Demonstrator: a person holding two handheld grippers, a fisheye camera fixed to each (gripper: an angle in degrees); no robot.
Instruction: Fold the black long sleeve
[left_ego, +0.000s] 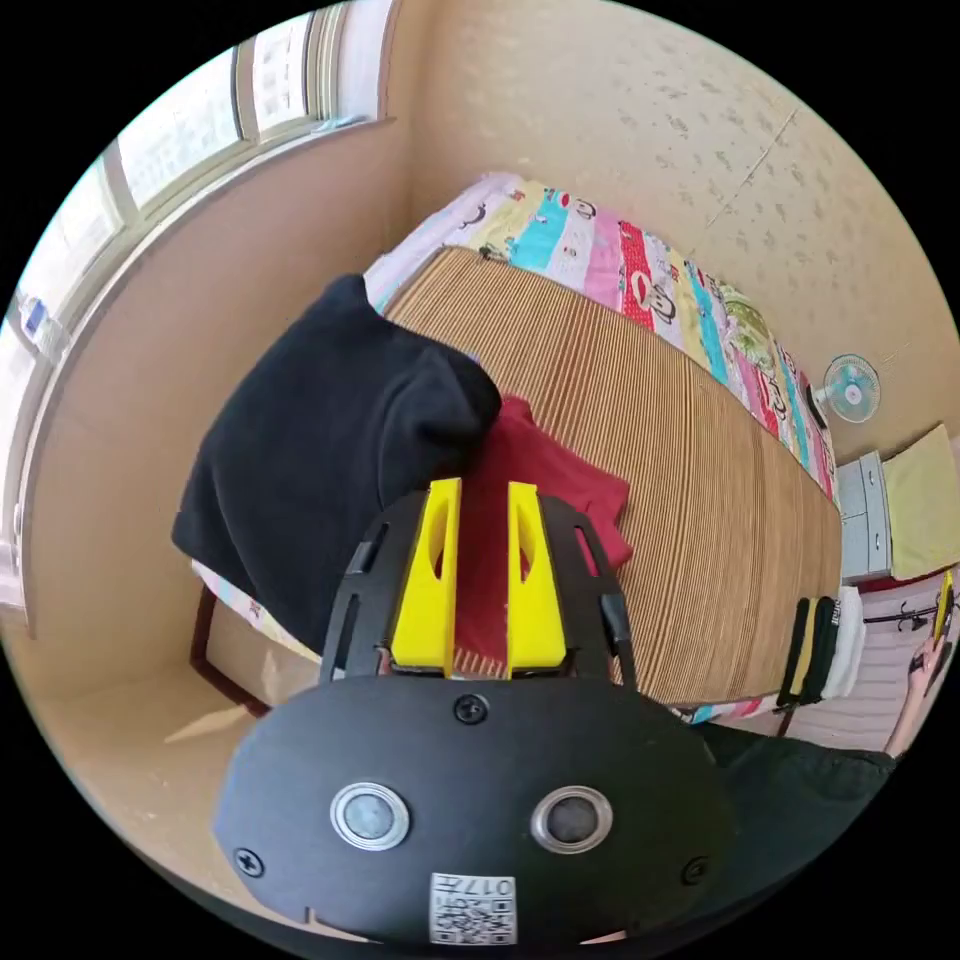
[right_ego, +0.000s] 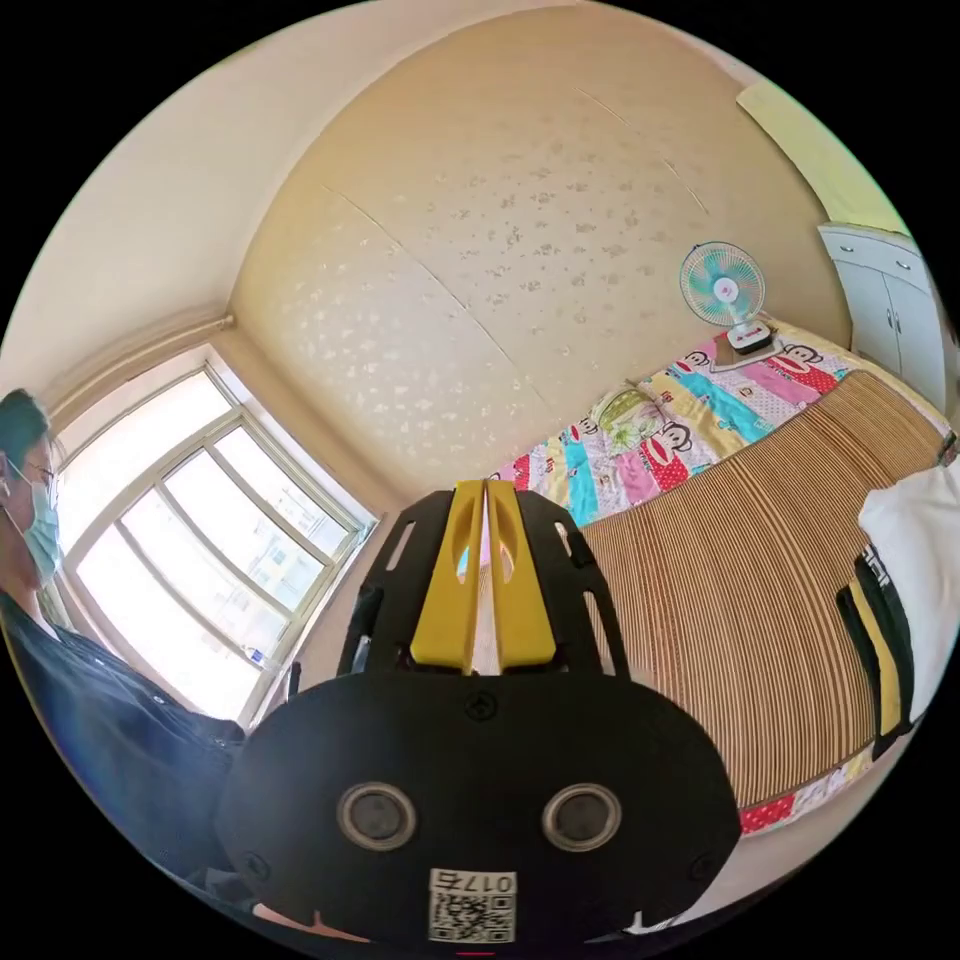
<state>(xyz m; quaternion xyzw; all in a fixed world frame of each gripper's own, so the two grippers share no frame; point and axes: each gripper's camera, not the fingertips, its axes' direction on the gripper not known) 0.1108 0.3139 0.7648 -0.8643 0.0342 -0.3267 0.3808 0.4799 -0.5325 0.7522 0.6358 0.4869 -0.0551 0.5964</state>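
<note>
L gripper (left_ego: 484, 500) jaws narrow gap, empty | R gripper (right_ego: 486, 500) jaws closed, empty | black long sleeve (left_ego: 320, 460) bunched, lower edge hidden

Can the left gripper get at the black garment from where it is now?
Probably yes. The left gripper hangs open above the red garment, with the black garment right beside it, on top and uncovered.
</note>
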